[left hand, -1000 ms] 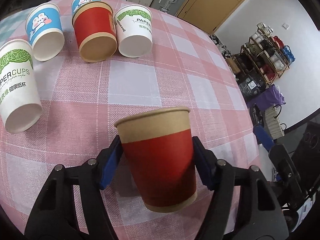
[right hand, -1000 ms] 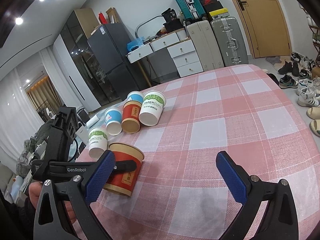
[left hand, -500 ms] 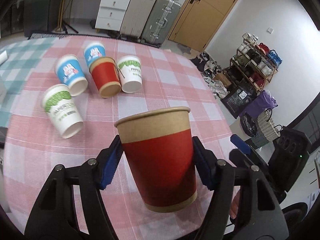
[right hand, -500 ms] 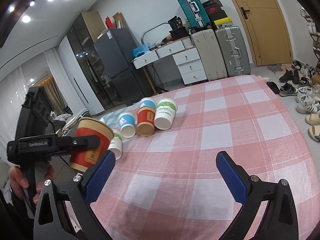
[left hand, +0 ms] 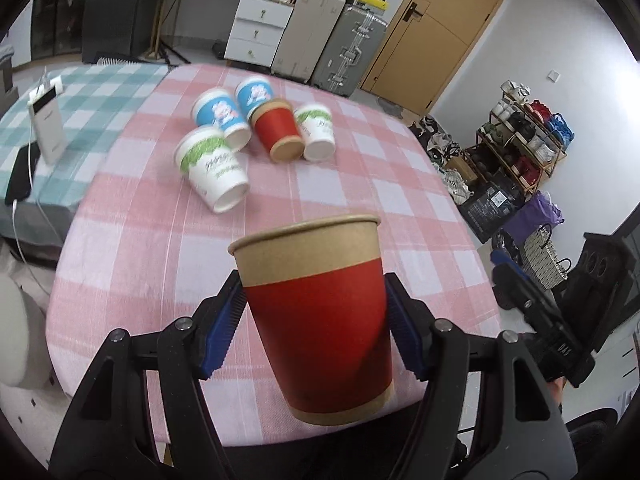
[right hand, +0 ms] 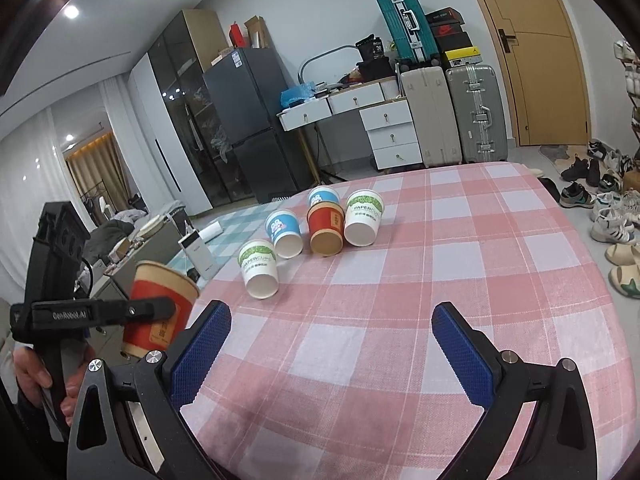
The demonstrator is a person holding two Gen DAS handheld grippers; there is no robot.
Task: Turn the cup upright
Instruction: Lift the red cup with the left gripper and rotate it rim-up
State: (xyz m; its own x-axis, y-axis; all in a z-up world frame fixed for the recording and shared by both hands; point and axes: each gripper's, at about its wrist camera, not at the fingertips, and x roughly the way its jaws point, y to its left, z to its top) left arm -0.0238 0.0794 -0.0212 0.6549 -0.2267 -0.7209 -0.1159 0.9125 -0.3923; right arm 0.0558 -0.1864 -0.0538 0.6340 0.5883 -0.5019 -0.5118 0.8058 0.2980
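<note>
gripping red cup, rim up, off table edge, left gripper is clamped; right gripper is held wide open, empty, over checked tablecloth.

Matt paper cup; woven cloth tablecloth; ribbed jaws.
</note>
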